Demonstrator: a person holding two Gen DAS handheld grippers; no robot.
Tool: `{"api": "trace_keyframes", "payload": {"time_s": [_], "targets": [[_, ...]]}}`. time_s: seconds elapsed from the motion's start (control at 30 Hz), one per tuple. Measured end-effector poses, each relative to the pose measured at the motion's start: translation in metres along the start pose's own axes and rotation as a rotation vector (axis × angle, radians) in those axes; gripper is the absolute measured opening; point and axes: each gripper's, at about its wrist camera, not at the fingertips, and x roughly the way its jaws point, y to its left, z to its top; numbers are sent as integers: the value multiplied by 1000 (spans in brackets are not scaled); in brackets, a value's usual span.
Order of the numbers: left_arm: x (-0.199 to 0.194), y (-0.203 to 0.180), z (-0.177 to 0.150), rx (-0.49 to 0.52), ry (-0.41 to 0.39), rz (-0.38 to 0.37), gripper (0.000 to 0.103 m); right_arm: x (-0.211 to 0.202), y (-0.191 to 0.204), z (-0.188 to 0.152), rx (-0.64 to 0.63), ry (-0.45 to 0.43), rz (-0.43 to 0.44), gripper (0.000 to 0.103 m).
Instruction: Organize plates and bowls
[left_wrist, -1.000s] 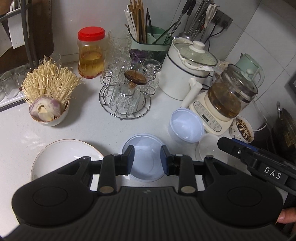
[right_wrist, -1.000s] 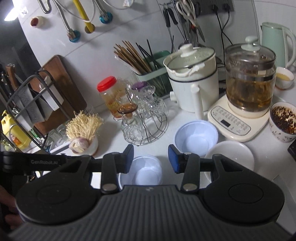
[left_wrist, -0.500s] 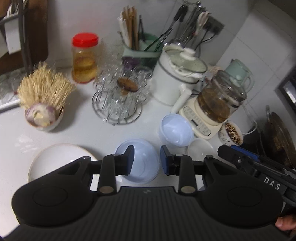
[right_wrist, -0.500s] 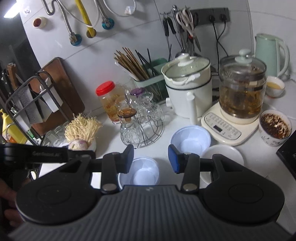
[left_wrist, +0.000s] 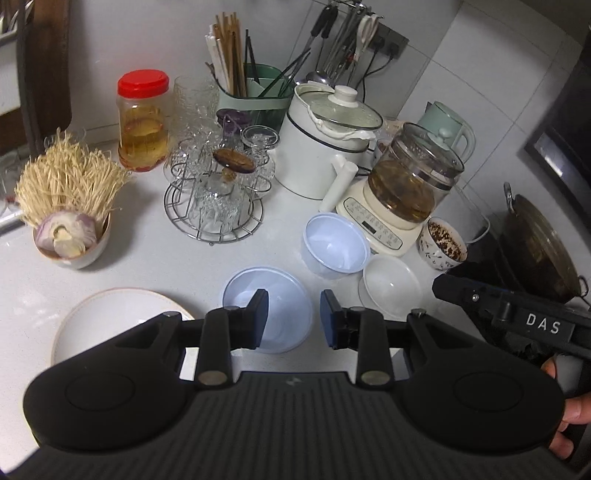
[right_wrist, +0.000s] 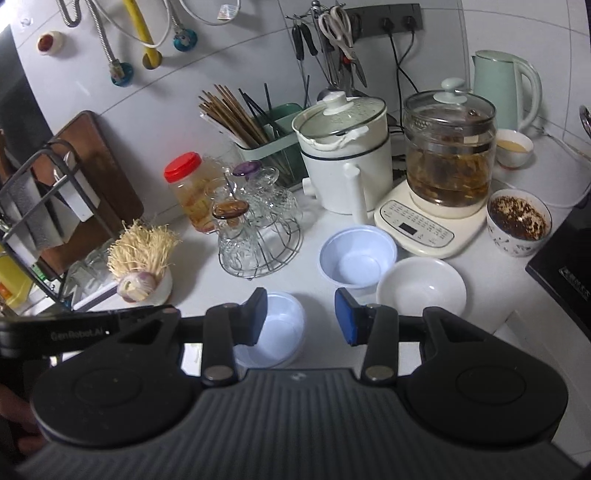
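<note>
Bare counter (left_wrist: 155, 266) left of shallow bowl (left_wrist: 275, 306); glass rack (left_wrist: 214, 206), cooker (left_wrist: 325, 147) crowd rear.

Counter (left_wrist: 155, 258): white, faintly speckled under my claws.
Near bowl (left_wrist: 280, 314): pale bluish, see-through plastic.
Deep bowl (right_wrist: 356, 254): the same pale blue-white.
Shallow bowl (right_wrist: 421, 286): plain white.
Plate (left_wrist: 103, 317): white with a thin brownish rim.
Jar (left_wrist: 143, 122): clear with amber liquid, bright red lid.
Cup (right_wrist: 517, 229): white with a dark leafy print, brown speckled filling.
Kettle (right_wrist: 506, 92): mint green.
Cooking pot (right_wrist: 347, 162): white with a dark band.
My left claw (left_wrist: 293, 317): black, blue pads.
My right claw (right_wrist: 301, 315): black, blue pads.
</note>
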Motion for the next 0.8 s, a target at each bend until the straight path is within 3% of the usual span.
{"api": "trace_keyframes", "payload": {"time_s": [0.37, 0.8], "targets": [[-3, -2, -10, -21, -47, 21, 35, 1, 5, 3, -16, 16, -29, 44], [0, -11, -23, -10, -25, 25, 35, 2, 3, -5, -44, 53, -27, 44]]}}
